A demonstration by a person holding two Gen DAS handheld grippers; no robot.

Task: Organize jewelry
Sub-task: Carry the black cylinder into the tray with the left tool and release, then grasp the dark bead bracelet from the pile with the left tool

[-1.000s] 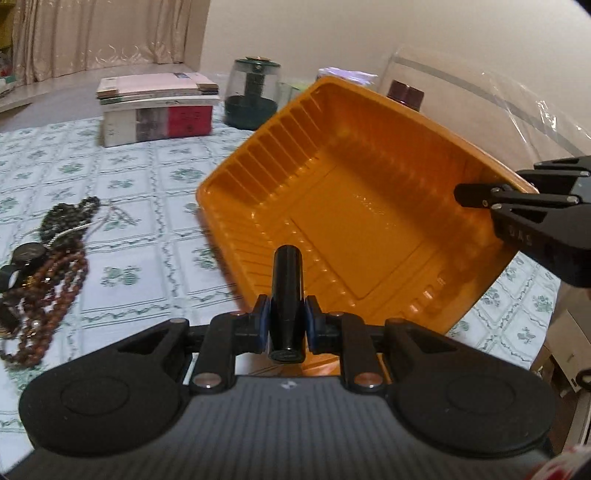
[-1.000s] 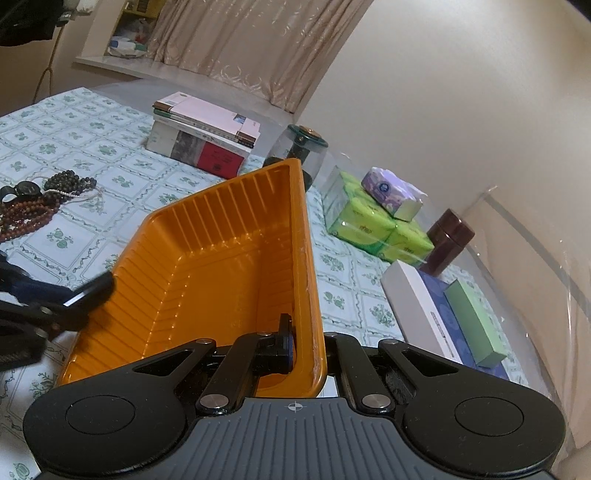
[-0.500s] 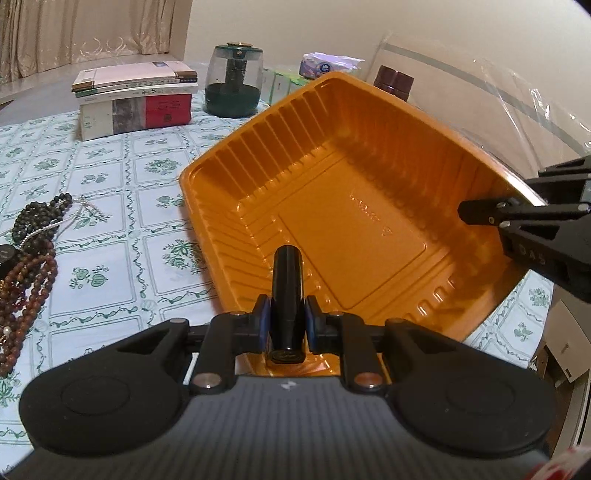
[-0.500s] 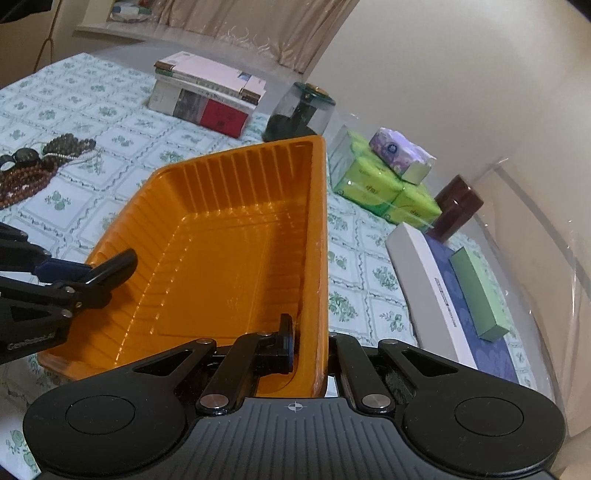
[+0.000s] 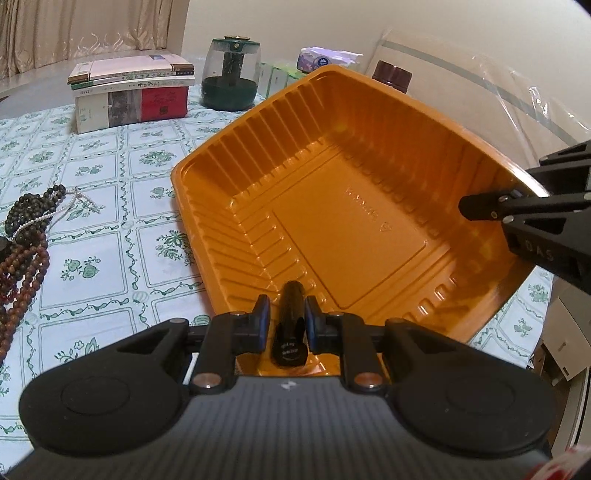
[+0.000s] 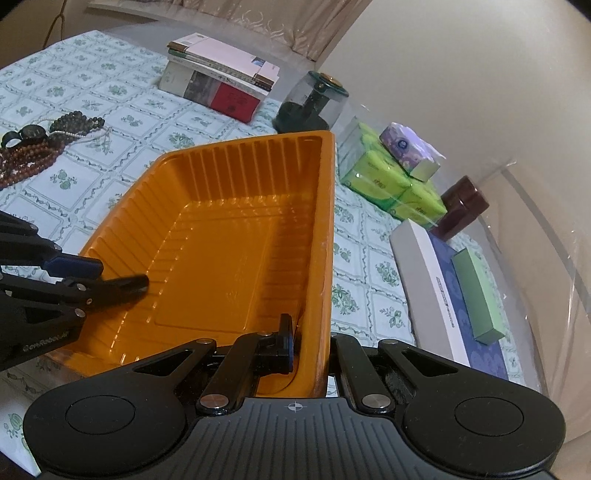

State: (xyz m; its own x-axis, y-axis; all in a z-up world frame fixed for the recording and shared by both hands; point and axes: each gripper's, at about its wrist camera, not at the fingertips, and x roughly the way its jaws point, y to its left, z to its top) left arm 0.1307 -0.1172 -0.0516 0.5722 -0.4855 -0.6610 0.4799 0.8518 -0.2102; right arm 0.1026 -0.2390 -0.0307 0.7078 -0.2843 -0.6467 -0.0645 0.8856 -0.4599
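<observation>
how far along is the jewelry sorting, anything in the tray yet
Nothing sorted yet: the orange tray is empty. In hand: the right gripper clamps the tray's wall, and the left gripper is shut on a black cylinder over the tray. Left: the bead necklaces and watch lie on the tablecloth.

Domestic room, evidently a home. A table carries a green floral-patterned tablecloth [image 5: 110,206]. Beige curtains [image 5: 92,29] hang at upper left of the left wrist view. A stack of books [image 5: 133,92] lies top centre-left. Green tissue packs [image 6: 391,184] sit right of centre in the right wrist view, against a plain cream wall [image 6: 461,74].
</observation>
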